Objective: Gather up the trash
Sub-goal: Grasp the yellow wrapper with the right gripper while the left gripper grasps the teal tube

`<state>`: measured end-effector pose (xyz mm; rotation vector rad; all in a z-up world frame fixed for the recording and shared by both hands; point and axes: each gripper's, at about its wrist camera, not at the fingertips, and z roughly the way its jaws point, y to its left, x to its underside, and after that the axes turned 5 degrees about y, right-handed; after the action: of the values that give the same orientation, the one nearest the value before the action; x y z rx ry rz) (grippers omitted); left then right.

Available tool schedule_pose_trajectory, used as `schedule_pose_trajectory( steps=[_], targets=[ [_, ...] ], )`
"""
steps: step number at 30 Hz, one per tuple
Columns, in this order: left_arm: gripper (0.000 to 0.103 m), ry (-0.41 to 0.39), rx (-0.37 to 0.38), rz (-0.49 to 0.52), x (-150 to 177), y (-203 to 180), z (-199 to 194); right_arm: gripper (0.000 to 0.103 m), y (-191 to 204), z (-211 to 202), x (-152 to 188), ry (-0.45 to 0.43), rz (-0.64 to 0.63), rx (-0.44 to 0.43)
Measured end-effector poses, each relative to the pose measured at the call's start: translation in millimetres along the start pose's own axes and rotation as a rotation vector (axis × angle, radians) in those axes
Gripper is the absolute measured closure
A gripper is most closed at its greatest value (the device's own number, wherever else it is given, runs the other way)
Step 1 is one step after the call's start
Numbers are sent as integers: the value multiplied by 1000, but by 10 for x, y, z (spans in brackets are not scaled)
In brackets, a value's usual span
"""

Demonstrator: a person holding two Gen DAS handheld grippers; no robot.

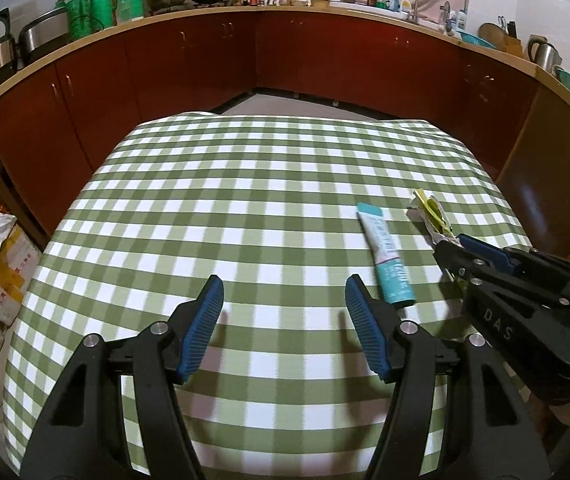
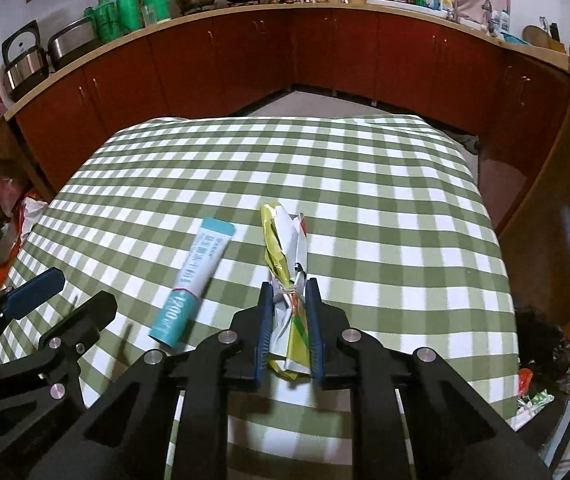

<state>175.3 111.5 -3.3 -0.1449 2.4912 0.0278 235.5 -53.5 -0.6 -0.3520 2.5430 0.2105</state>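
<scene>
Between the right gripper's blue ribbed pads sits the crumpled yellow-and-white paper wrapper, pinched at its tied waist, its free end fanning forward over the cloth near the table's right edge. Just left of it, apart from it, lies a teal-and-white plastic tube, flat and slanted, cap end toward the grippers. Left gripper hovers over the near half of the cloth, jaws spread wide, nothing between them; the tube lies just beside its right finger. Green-and-white checked tablecloth is soft, slightly rumpled at the far corners, broad bare room across the far and left parts. Beyond, dark red cabinets ring the table; green thermos flasks and steel pots on the counter. Black bag with litter at the table's right side.
</scene>
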Motion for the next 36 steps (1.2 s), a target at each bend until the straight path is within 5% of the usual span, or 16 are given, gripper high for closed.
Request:
schedule_pose_trajectory(
  steps=[16,22,25,36],
  targets=[
    [37,5,35,49,-119,-518,158,86,-648,-236,242,-29,98,36],
    [63,62,45,46,-184,-561,319,86,-653,-250,252,-39,97,30],
    [86,60,49,68,-195,-586,328,86,-647,-246,251,-39,98,28],
    [95,24,54,96,-109,-635,175,86,-682,-461,367,-90,109,35]
  ],
)
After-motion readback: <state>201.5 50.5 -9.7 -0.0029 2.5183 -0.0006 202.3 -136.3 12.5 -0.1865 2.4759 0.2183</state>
